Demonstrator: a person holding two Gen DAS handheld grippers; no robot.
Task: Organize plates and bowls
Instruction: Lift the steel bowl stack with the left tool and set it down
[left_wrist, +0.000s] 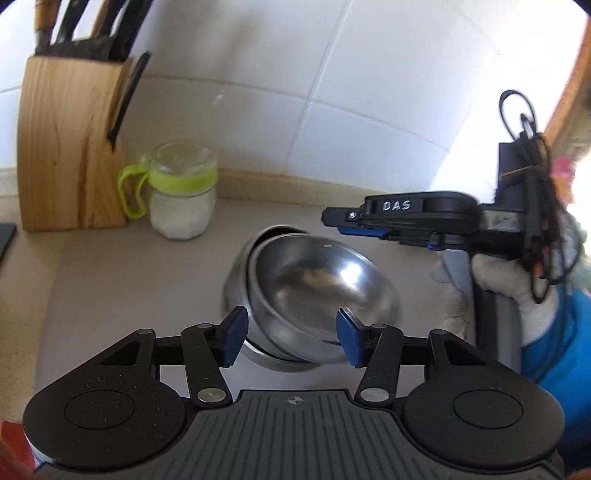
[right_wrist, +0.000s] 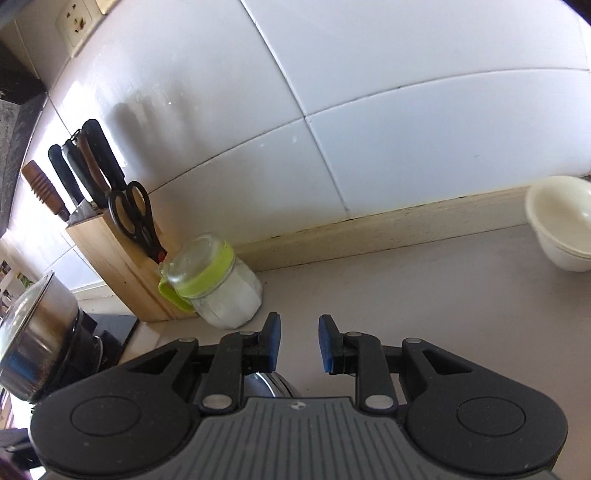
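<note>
On the far left of the left wrist view a wooden knife block (left_wrist: 70, 147) stands against the white tiled wall (left_wrist: 369, 92), dark handles sticking up from its top. Just right of the block, touching or nearly so, sits a glass jar (left_wrist: 183, 192) with a lime-green band and handle, white powder inside. Right of the jar and nearer the camera, on the pale countertop (left_wrist: 110, 295), two steel bowls (left_wrist: 314, 291) are nested, the inner one tilted in the outer.

The left gripper (left_wrist: 291, 338) has its blue pads part-way apart, spanning the near rim of the bowls. The bowls' rim lies between the pads, but whether either pad presses on it is not clear; no firm hold shows. Further right of the jar, above the far edge of the bowls, the right gripper (left_wrist: 332, 218) reaches in sideways, carried by a gloved hand (left_wrist: 491, 280) with a blue sleeve.

In the right wrist view the block (right_wrist: 122, 273) holds black scissors (right_wrist: 135, 218), with the jar (right_wrist: 218, 288) beside it. The right gripper (right_wrist: 297, 341) shows a narrow gap between its pads, with nothing in that gap; a sliver of steel bowl shows under it. Well right of the jar, by the wall, stands a cream bowl (right_wrist: 561, 225).
</note>
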